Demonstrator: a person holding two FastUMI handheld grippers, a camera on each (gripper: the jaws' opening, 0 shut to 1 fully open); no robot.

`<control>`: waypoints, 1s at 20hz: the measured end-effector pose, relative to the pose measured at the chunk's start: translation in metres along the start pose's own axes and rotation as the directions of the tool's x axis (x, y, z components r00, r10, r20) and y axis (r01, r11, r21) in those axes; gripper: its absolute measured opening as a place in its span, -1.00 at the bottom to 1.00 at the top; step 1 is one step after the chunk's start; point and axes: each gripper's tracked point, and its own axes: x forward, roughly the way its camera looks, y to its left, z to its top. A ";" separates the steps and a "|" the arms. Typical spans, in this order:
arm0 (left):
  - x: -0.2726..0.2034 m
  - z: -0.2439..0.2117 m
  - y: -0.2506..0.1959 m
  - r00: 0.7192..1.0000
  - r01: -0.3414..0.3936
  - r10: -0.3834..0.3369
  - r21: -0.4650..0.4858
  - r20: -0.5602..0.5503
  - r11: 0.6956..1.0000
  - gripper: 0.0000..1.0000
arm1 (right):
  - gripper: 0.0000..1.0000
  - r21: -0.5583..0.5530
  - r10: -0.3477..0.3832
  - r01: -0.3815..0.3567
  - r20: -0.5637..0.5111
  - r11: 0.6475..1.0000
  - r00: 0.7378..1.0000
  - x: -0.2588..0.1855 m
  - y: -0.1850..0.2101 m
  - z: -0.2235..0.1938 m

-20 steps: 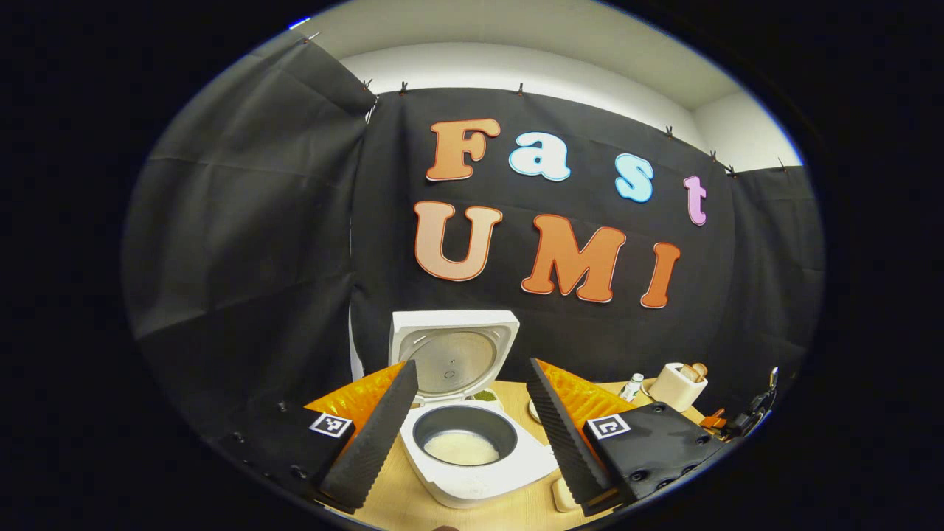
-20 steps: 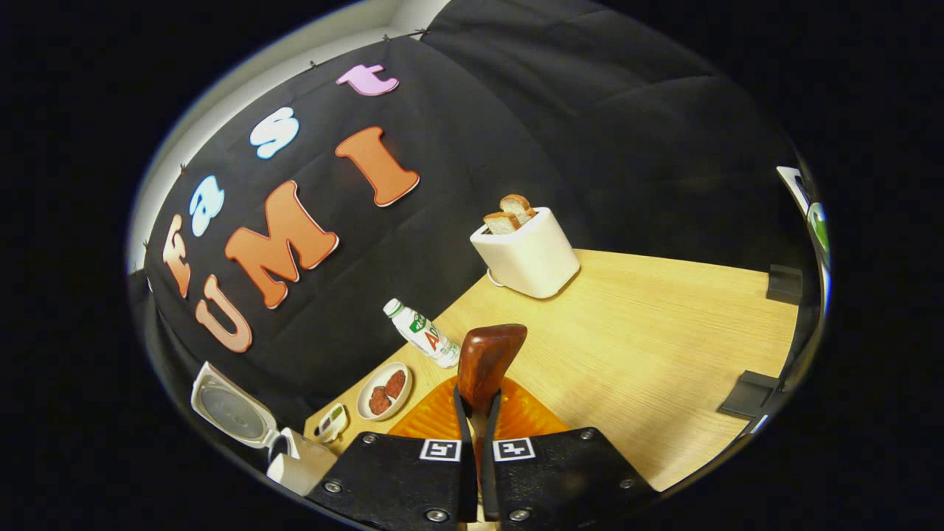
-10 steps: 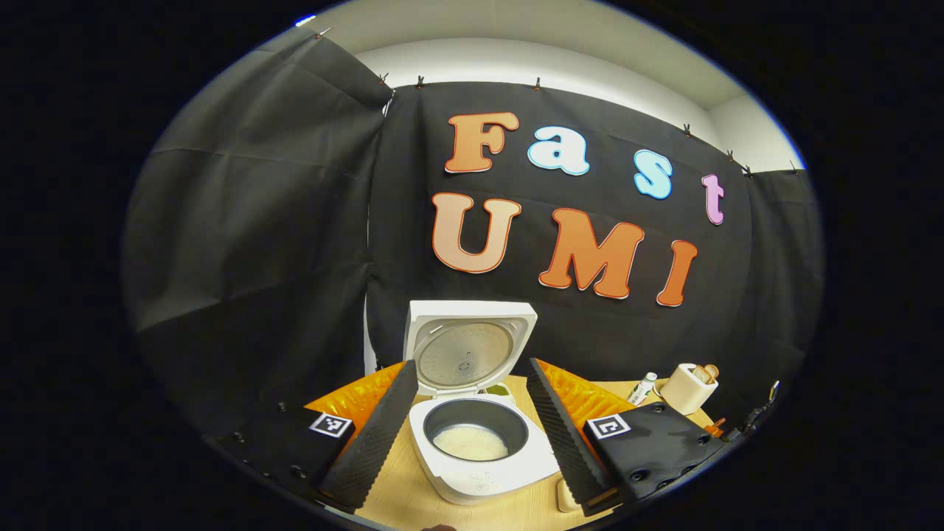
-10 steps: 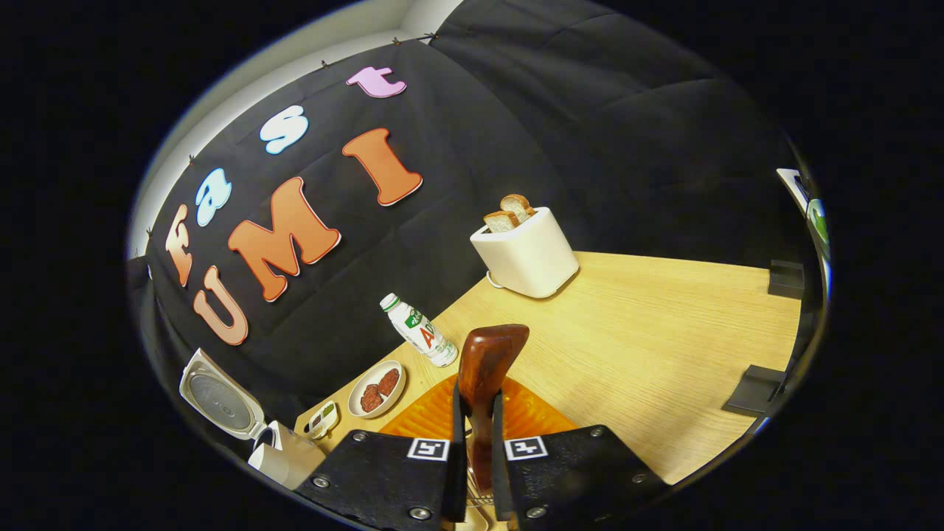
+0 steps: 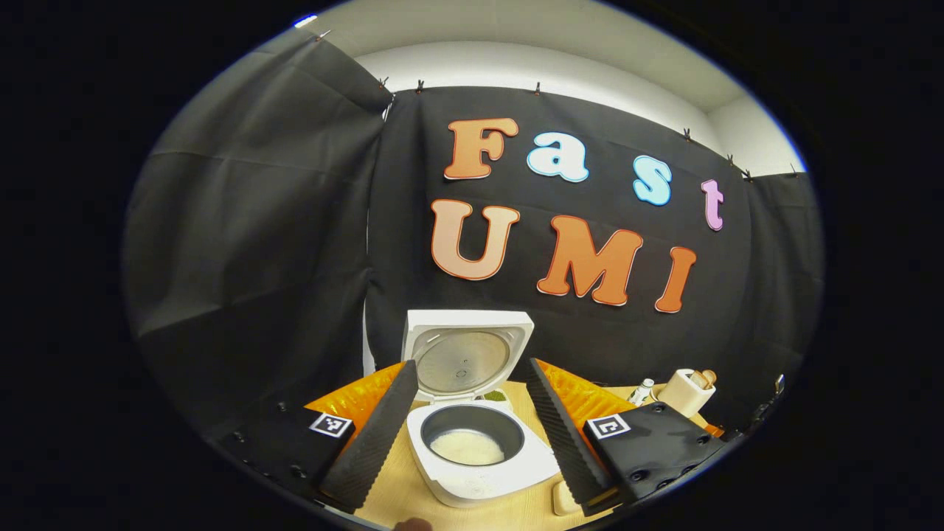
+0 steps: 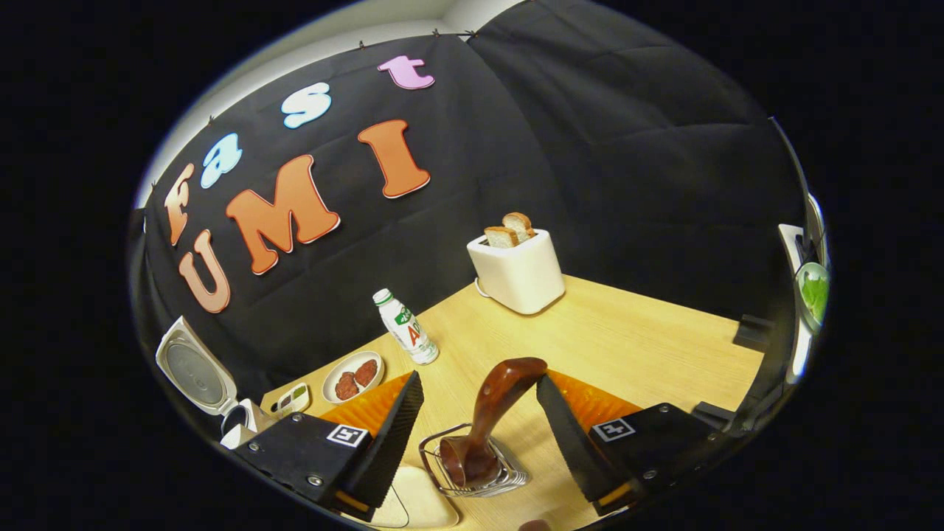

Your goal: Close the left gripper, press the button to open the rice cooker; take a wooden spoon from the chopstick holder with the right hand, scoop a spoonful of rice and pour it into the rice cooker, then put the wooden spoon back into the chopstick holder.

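The white rice cooker (image 5: 479, 479) stands with its lid (image 5: 464, 358) raised and white rice (image 5: 466, 447) in its dark inner pot. My left gripper (image 5: 470, 365) is open, its fingers on either side of the cooker and apart from it. In the right gripper view, the dark wooden spoon (image 6: 493, 409) stands bowl-down in the wire chopstick holder (image 6: 472, 468), its handle leaning up to the right. My right gripper (image 6: 479, 377) is open, with the spoon between the fingers and touching neither. The cooker's lid (image 6: 193, 366) shows at the far left.
On the wooden table (image 6: 634, 339) stand a white toaster (image 6: 516, 271) with bread slices, a small bottle (image 6: 405, 330), a plate of reddish pieces (image 6: 352, 376) and a small dish (image 6: 291, 398). A white dish (image 6: 417, 505) lies beside the holder. Black cloth walls the booth.
My right gripper has opened and let go of the wooden spoon, which now stands in the holder. The right gripper view has tilted. The left gripper stays open and has barely shifted.
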 end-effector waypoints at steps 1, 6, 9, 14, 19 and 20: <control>0.002 0.003 0.000 1.000 -0.007 0.007 0.006 -0.003 1.000 1.00 | 0.89 -0.007 -0.018 0.018 0.005 1.000 1.000 -0.007 -0.003 0.006; 0.025 0.024 0.014 0.997 -0.076 0.075 0.038 0.017 0.996 1.00 | 0.89 -0.132 -0.069 0.083 0.105 0.988 0.992 -0.041 -0.009 0.062; 0.046 0.025 0.012 0.996 -0.083 0.083 0.029 -0.007 0.996 1.00 | 0.89 -0.231 -0.020 0.060 0.172 0.971 0.985 -0.055 0.013 0.100; 0.100 0.048 0.002 0.996 -0.085 0.085 0.018 -0.025 0.996 1.00 | 0.89 -0.398 0.111 -0.020 0.206 0.917 0.972 -0.069 0.066 0.127; 0.163 0.066 -0.005 0.996 -0.051 0.053 0.029 -0.071 0.998 0.99 | 0.90 -0.465 0.165 -0.050 0.212 0.884 0.963 -0.077 0.095 0.120; 0.178 0.069 -0.005 0.995 -0.051 0.052 0.021 -0.084 0.998 1.00 | 0.90 -0.469 0.171 -0.054 0.211 0.881 0.962 -0.078 0.098 0.116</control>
